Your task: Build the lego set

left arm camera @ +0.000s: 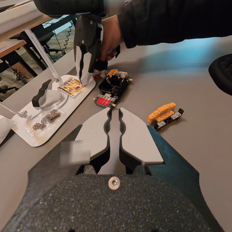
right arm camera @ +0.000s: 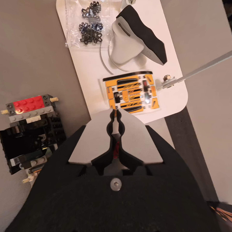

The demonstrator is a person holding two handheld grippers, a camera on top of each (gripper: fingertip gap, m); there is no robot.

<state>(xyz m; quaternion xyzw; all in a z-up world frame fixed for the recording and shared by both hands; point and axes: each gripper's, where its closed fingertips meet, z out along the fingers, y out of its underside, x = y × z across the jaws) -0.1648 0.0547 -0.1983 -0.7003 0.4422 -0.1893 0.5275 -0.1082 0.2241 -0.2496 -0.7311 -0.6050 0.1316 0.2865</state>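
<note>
A partly built black Lego car chassis (left arm camera: 113, 90) with a red plate at one end lies on the grey table; it also shows at the left of the right wrist view (right arm camera: 28, 125). An orange and black sub-assembly (left arm camera: 164, 115) lies to its right. My left gripper (left arm camera: 114, 109) is open and empty, just short of the chassis's red end. My right gripper (right arm camera: 115, 110), also seen in the left wrist view (left arm camera: 84, 82), is shut on the near edge of an orange and black sticker sheet (right arm camera: 130, 92) that lies on a white base plate (right arm camera: 87, 75).
The white plate (left arm camera: 85, 90) also carries a clear bag of small dark parts (right arm camera: 90, 25), a grey and black holder (right arm camera: 138, 37) and metal struts (right arm camera: 200, 67). A small red piece (left arm camera: 96, 76) lies behind the chassis. A dark round object (left arm camera: 222, 75) sits at the table's right. About 20 centimeters separates my left fingertips from my right.
</note>
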